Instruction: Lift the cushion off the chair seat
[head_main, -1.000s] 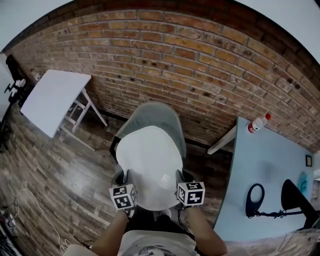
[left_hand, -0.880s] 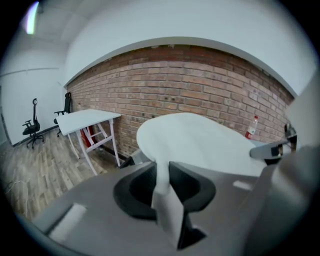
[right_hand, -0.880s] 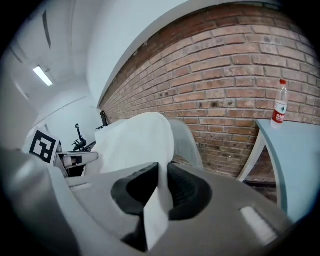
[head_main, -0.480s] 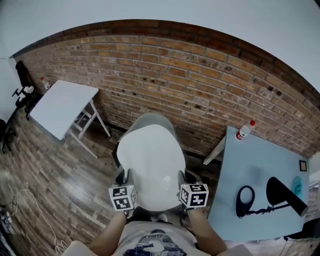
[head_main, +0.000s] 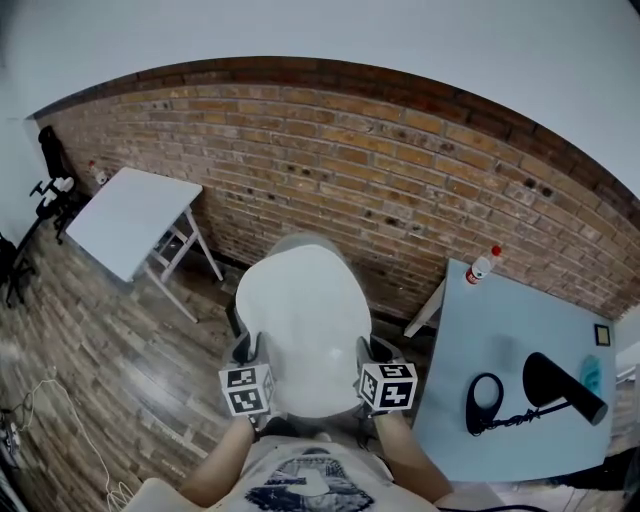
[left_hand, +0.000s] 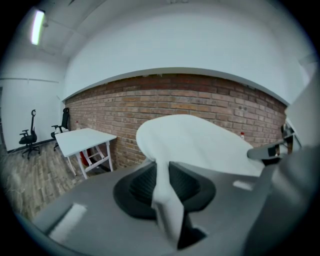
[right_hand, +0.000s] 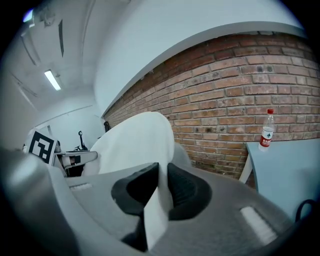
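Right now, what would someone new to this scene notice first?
A big white cushion fills the middle, held over a grey chair, with the left gripper and right gripper each pinching an edge in its jaws. Behind runs a red brick wall, with a white table at left and a pale blue table carrying a bottle at right.

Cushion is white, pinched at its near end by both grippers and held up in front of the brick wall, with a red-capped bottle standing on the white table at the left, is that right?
Not quite. The bottle stands on the pale blue table at the right, not on the white table, as the head view shows. The rest about the cushion holds.
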